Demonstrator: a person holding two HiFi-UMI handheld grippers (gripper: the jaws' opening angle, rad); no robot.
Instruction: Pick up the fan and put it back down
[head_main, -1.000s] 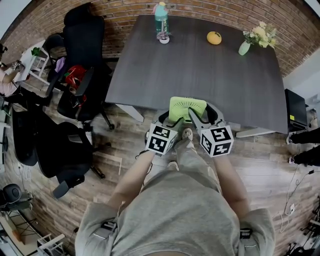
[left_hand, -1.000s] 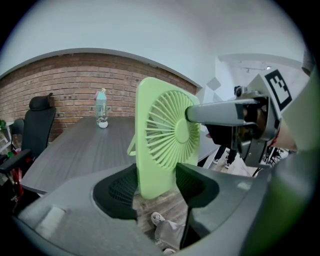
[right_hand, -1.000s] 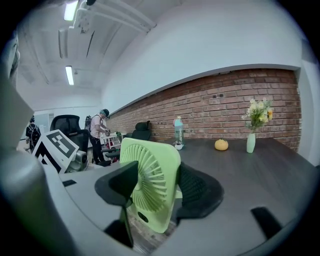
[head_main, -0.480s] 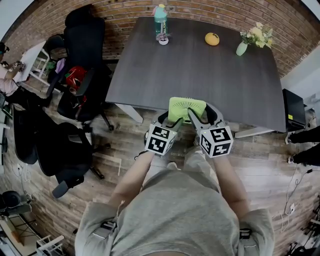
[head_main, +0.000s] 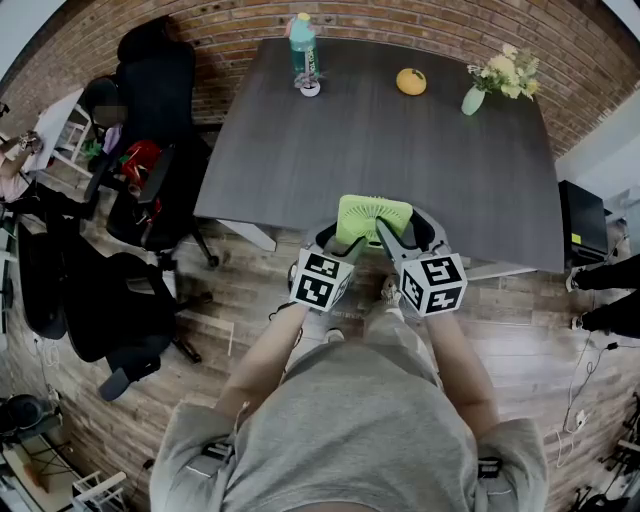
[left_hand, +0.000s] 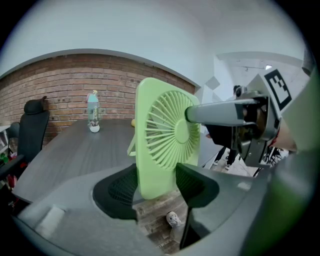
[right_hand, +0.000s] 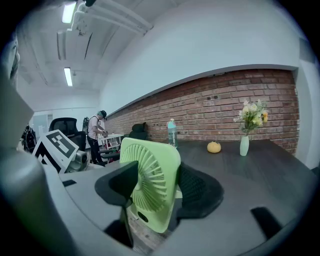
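I had both grippers clamped on the light green square plastic fan (head_main: 375, 215). The left gripper (head_main: 338, 243) pinched its lower left part and the right gripper (head_main: 405, 240) its right side (black pads pressed on front and back). The fan stood upright at the near edge of the dark grey table (head_main: 330, 150), seemingly clear of it, with the wooden floor (head_main: 250, 290) showing beneath.

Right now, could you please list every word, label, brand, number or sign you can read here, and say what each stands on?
No words or numbers can be read in any view.
bottle: its label is too small to read.
left tool and right tool: only black-and-white square markers, no letters.
fan: plain green, no print visible.
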